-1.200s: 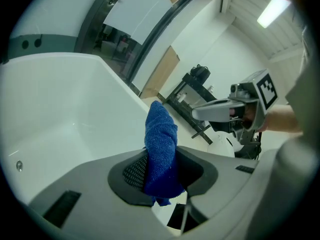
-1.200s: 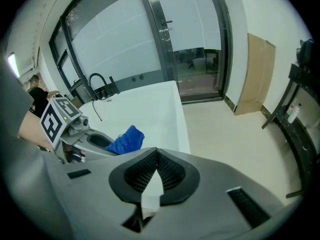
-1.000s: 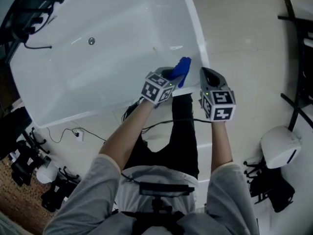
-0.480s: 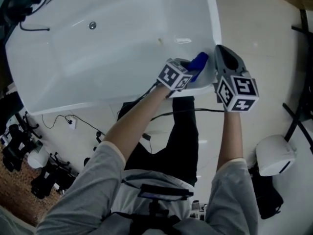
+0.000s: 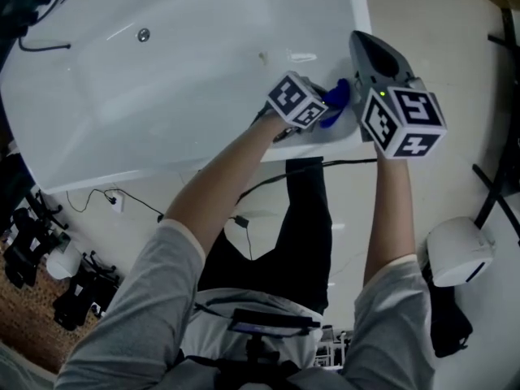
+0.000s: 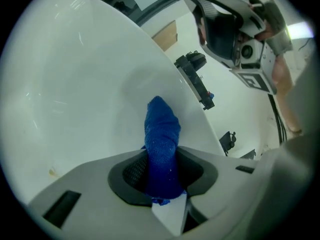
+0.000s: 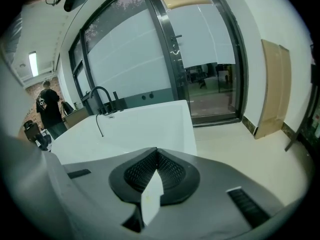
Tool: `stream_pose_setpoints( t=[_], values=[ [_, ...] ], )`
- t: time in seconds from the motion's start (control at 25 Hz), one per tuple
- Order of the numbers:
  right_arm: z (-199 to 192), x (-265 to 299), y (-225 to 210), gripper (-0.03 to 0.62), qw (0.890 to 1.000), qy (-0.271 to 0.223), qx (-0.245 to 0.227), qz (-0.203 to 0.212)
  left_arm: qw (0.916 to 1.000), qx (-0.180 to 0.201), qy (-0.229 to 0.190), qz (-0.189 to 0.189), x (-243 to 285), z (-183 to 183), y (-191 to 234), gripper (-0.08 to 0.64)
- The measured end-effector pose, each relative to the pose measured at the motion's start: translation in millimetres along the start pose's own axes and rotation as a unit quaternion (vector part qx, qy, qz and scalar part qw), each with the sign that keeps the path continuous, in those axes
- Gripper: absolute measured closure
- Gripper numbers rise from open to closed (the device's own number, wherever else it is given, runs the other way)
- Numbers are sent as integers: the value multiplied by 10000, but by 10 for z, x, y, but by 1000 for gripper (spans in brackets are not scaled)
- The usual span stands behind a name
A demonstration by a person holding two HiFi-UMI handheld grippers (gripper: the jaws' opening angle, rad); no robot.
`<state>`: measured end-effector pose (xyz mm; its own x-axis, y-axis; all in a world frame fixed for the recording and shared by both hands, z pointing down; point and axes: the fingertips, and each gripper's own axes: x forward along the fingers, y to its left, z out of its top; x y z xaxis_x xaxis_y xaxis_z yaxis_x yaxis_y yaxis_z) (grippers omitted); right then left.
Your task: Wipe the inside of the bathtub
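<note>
Cloth [image 6: 161,129], blue and rolled up, is pinched tight by the left claw [image 6: 162,173], and its end is stuck out past the jaws. It is held inside the white bathtub [image 5: 162,96], close to the inner wall just under the rim, near one end of the tub. Whether the wall is touched cannot be told. The right claw [image 7: 156,176] is shut with nothing in it and is held just beside the left one, above the tub's edge. A small round metal piece [image 5: 143,34] is seen in the tub, well away from the cloth.
</note>
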<state>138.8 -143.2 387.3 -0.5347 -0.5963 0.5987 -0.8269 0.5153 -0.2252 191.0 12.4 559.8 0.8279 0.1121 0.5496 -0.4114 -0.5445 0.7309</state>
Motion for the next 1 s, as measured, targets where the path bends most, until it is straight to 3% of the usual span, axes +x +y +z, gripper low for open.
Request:
stream_pose_setpoints(
  t=[0.24, 0.44, 1.0],
  values=[
    [91, 210, 5, 584, 9999, -42, -52, 116, 9991, 268, 196, -275, 55, -27, 51, 430],
    [42, 393, 19, 584, 9998, 59, -62, 194, 9988, 321, 274, -244, 100, -96, 183, 430],
    [-202, 1018, 116, 584, 9985, 426, -35, 353, 9998, -184, 41, -95, 174, -311, 748, 430]
  ],
)
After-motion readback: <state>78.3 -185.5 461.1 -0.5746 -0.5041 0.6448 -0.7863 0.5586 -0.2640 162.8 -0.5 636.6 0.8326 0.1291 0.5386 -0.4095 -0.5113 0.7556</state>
